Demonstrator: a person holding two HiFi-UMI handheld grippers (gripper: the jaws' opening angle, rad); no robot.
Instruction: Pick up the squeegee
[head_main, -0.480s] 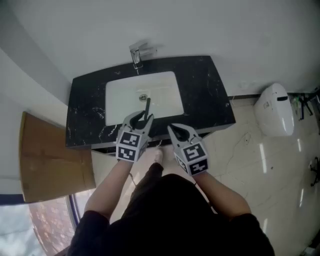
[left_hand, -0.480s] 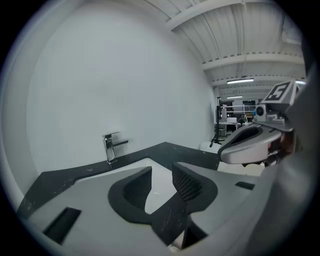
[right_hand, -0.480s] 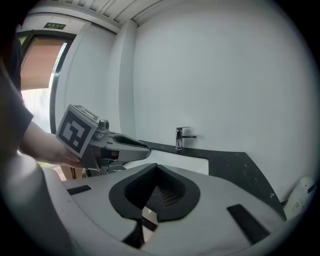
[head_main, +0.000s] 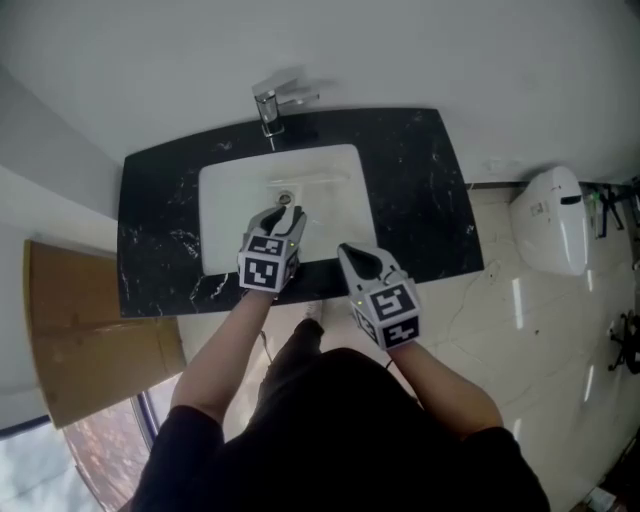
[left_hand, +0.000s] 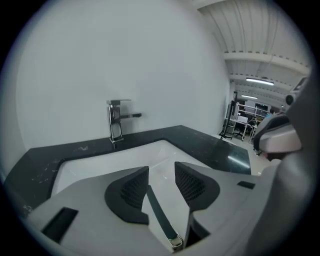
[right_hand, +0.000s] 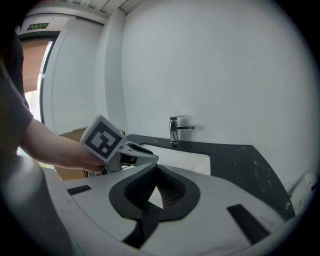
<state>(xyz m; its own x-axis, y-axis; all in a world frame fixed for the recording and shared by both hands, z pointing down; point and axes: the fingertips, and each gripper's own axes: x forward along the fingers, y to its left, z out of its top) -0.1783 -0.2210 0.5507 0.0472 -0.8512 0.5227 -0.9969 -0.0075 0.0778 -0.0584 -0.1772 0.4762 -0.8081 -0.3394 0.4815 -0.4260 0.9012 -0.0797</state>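
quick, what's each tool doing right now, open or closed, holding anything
Left grey tool: open, nothing between its jaws.
Right grey tool: shut, empty.

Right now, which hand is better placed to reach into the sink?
Left. The left gripper hangs over the white sink, jaws apart; the right gripper sits at the counter edge, jaws together.

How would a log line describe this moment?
left gripper open above white basin | right gripper shut, empty, near counter front edge | squeegee not visible
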